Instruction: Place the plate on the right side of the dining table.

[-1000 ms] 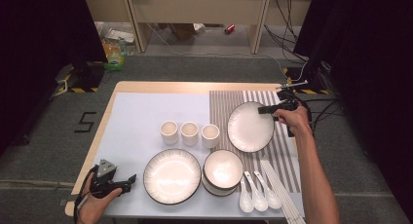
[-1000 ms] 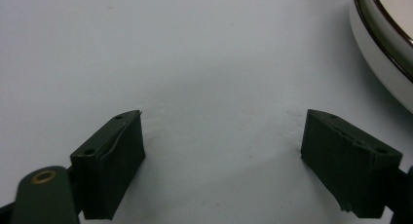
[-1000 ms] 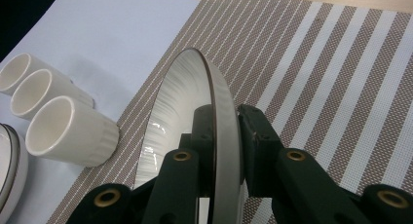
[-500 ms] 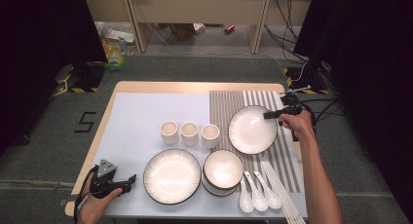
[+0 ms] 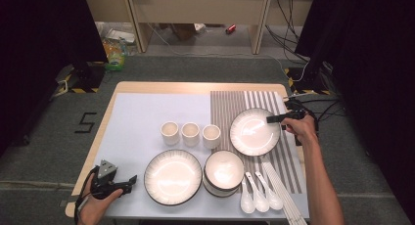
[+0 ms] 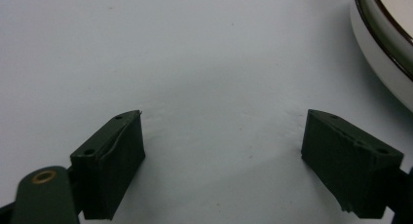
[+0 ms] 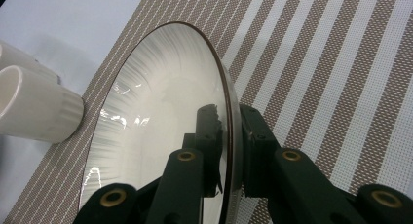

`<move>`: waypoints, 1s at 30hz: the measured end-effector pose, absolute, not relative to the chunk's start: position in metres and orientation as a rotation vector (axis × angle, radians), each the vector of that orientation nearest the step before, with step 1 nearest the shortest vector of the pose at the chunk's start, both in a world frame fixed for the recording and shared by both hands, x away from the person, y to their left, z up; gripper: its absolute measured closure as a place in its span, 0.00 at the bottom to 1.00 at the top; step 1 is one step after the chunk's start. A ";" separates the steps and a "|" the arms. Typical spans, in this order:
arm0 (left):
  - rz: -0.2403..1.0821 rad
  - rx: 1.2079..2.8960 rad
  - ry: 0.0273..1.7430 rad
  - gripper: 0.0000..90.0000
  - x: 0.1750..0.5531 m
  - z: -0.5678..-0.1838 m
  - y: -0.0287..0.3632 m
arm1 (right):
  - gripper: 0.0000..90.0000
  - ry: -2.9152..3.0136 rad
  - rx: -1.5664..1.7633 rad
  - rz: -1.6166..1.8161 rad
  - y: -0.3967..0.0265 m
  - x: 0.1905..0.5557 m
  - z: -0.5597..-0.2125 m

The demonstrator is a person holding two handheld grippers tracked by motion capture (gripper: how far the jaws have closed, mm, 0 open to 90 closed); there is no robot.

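Clamped on the rim of the white plate (image 7: 160, 131), my right gripper (image 7: 229, 136) had one jaw inside the dish and the other under its edge, the brown-lined rim pinched between them. Compared with a second earlier, the plate had travelled a little toward me and lower: it had hung near the far right corner of the striped placemat (image 5: 225, 100), and now it sat over the mat's middle, just right of the three small cups (image 5: 190, 133). From above, my right gripper (image 5: 283, 118) reached in from the plate's (image 5: 252, 132) right edge. Whether the plate already rested on the mat I could not tell; it looked tilted, so I judged it was close to being set down but not yet released.

My left gripper (image 5: 128, 181) lay at the near left corner of the table (image 5: 161, 88), its jaws spread wide with nothing between them, over the bare pale cloth (image 6: 195, 63), beside the larger plate (image 5: 172, 176). That hand had not shifted.

Nearby stood a stack of bowls (image 5: 223, 170), three spoons (image 5: 259, 195) and chopsticks (image 5: 284, 198). Next I would lower the plate flat and let go.
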State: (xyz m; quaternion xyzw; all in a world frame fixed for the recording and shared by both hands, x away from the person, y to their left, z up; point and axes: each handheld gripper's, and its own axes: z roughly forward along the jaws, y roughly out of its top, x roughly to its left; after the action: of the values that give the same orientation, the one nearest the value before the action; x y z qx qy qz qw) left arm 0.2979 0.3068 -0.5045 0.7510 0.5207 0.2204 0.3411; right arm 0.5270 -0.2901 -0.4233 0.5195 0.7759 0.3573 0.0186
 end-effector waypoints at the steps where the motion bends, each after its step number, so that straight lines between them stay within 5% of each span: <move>1: 0.574 1.954 1.354 0.16 0.298 -0.504 0.307 | 0.89 2.408 1.615 1.111 -0.290 0.527 -0.424; 30: 0.579 1.962 1.356 0.16 0.298 -0.504 0.307 | 0.81 2.417 1.670 1.064 -0.304 0.518 -0.447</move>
State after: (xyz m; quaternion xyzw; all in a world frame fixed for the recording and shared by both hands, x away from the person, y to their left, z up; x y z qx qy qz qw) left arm 0.2980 0.3067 -0.5042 0.7526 0.5203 0.2220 0.3371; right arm 0.5185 -0.3037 -0.4468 0.5343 0.7737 0.3404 0.0085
